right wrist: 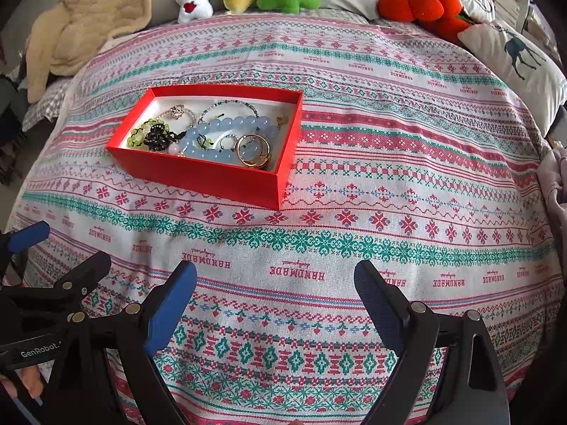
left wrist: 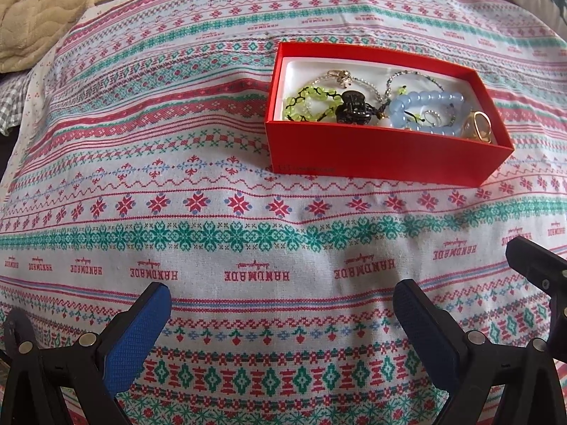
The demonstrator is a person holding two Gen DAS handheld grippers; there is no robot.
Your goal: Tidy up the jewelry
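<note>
Red cardboard box sits on the patterned knit bedspread at my eleven o'clock, holding a pale blue bead bracelet, green bead strand, black claw clip and gold rings. My right tool and left tool both gape wide, empty.

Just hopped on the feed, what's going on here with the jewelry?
A person holds both grippers open and empty over the patterned cloth. The left gripper and right gripper touch nothing. The red box holds the jewelry: blue bead bracelet, green bead bracelet, gold rings. None lies loose on the cloth.
</note>
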